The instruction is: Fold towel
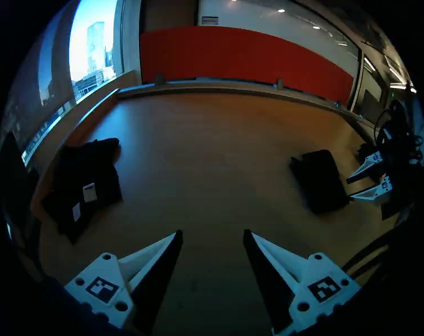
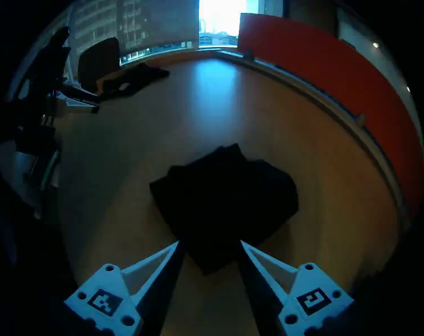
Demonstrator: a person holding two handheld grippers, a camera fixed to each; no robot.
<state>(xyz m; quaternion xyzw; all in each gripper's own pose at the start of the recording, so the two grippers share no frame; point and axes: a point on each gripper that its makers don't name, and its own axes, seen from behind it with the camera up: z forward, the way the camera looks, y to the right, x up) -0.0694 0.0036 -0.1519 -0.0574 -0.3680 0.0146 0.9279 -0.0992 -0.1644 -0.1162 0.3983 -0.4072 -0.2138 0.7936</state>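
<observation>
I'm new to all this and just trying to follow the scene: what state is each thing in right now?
Left gripper: open, holding nothing, over the bare table.
Right gripper: open, its tips at the towel's near edge, not gripping.
Towel: folded into a compact bundle, lying on the table.
Dark cloth pile: rumpled, unfolded, white tags showing.

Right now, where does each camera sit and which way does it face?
Left gripper view: rides the left hand-held gripper, facing across the table toward the red wall; its open fingers show.
Right gripper view: rides the right hand-held gripper, facing down at the folded towel; its open fingers show.
Shared: the folded towel, the dark cloth pile.
</observation>
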